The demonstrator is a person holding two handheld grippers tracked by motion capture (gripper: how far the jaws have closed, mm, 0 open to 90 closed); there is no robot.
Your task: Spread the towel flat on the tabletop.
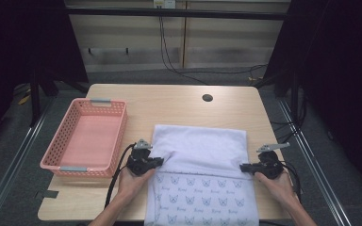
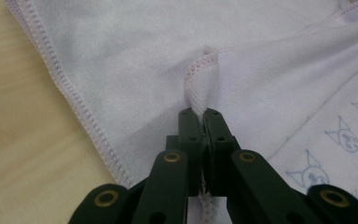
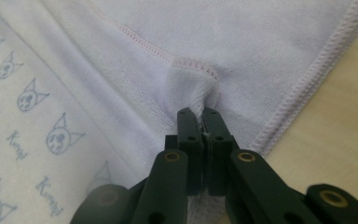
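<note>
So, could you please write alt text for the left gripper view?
The left gripper is shut on a stitched hem of the white towel, pinching it into a raised fold. The wooden table shows at the left, blue cat-face prints at the right.

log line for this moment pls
left gripper shut on towel edge | right gripper shut on towel edge | basket empty

Cloth [image 2: 270, 60] pinched between my left jaws: soft white fabric, matt, fine fuzzy nap, hem overlocked in pale pink thread. Right of those jaws its other face is smoother, printed with blue cat heads. My jaws: matt black plastic, brass-coloured rivets. Table [image 2: 23, 154] left of them: pale wood grain, satin finish. Basket [image 1: 86, 136] beyond my left gripper [image 1: 159, 162]: pink perforated plastic, grey handles.
</note>
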